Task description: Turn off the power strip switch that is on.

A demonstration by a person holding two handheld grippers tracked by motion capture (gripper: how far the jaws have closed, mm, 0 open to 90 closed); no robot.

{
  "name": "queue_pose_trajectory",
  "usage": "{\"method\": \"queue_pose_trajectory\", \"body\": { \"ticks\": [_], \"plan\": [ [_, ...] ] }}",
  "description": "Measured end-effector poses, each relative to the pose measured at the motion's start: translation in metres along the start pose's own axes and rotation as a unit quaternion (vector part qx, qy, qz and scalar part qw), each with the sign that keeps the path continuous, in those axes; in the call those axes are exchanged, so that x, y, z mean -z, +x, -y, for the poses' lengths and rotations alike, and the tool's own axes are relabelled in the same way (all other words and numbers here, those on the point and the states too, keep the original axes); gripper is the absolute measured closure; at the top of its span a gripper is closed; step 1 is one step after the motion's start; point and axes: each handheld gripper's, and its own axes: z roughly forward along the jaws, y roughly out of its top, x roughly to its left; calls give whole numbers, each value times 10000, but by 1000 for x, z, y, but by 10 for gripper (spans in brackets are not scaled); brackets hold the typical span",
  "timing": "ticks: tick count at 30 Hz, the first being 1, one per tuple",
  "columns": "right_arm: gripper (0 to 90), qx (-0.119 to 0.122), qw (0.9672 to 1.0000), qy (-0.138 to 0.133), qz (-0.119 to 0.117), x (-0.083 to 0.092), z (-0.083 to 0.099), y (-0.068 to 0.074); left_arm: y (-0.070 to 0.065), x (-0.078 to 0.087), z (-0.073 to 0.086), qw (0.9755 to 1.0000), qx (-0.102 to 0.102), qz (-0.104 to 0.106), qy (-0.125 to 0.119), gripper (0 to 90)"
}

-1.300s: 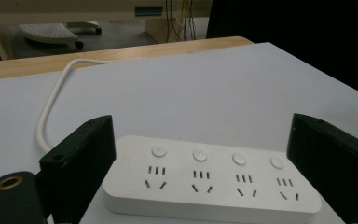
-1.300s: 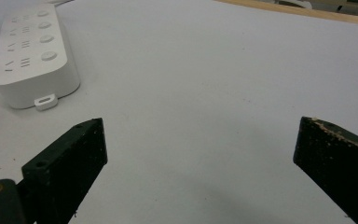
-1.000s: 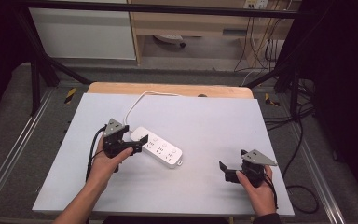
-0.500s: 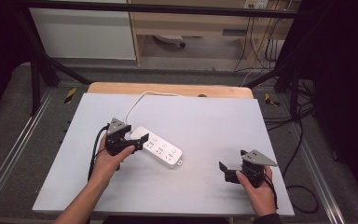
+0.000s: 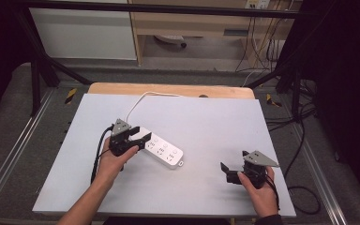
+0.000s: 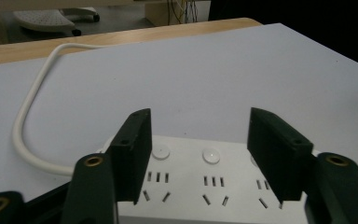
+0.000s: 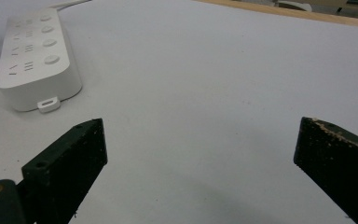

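A white power strip (image 5: 163,151) lies slantwise left of the table's middle, sockets and round buttons facing up. Its white cable (image 5: 138,100) curves off toward the far edge. My left gripper (image 5: 140,138) is at the strip's cable end. In the left gripper view its jaws (image 6: 198,140) stand over the strip's top face (image 6: 212,184), one at either side of the socket rows. They have just been closing, and neither pad presses on anything. My right gripper (image 5: 228,172) rests open near the front right. The strip (image 7: 32,60) lies well ahead of its jaws (image 7: 200,140), with bare table between them.
The white tabletop (image 5: 215,117) ends in a wooden strip (image 5: 168,89) at the far side. Black frame posts and metal rails (image 5: 9,159) run along both sides. Loose cables (image 5: 304,140) hang off the right edge, and a wooden shelf unit (image 5: 192,23) stands behind.
The left gripper's jaws have drawn closer together over the power strip. The left hand has barely shifted. The right hand and gripper have not moved.
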Motion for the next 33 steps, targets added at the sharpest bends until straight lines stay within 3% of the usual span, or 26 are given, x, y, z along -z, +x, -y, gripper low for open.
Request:
{"method": "queue_pose_trajectory", "body": {
  "ticks": [7, 9, 16, 20, 25, 27, 28, 30, 33],
  "plan": [
    [32, 16, 10000, -14, 5, 0, 0, -1, -3, -4, -1, 10000, 23, 40, 19, 509],
    [32, 15, 10000, -8, 1, 0, 0, -1, -3, -3, -2, 9995, 86, 268, -128, 538],
    [32, 18, 10000, -10, -2, 0, 0, 0, -3, -4, -3, 9995, 163, 252, -141, 620],
    [32, 24, 10000, -6, 3, 0, 0, -1, -3, -4, -4, 9986, 322, 373, -177, 673],
    [32, 34, 10000, 17, -7, 0, 0, 0, -3, -5, -5, 9992, 227, 290, -175, 705],
    [32, 41, 10000, 17, -7, 0, 0, 0, -3, -5, -4, 9998, 118, 82, -107, 731],
    [32, 41, 10000, 17, -7, 0, 0, 0, -3, -5, -4, 9998, 118, 82, -107, 743],
    [32, 27, 10000, 36, -8, 0, 0, 0, -4, -4, -4, 9997, 164, -5, -164, 749],
    [32, 38, 10000, 70, -8, -1, 0, 0, -6, -4, -5, 9996, 78, -96, -258, 772]
  ]
}}
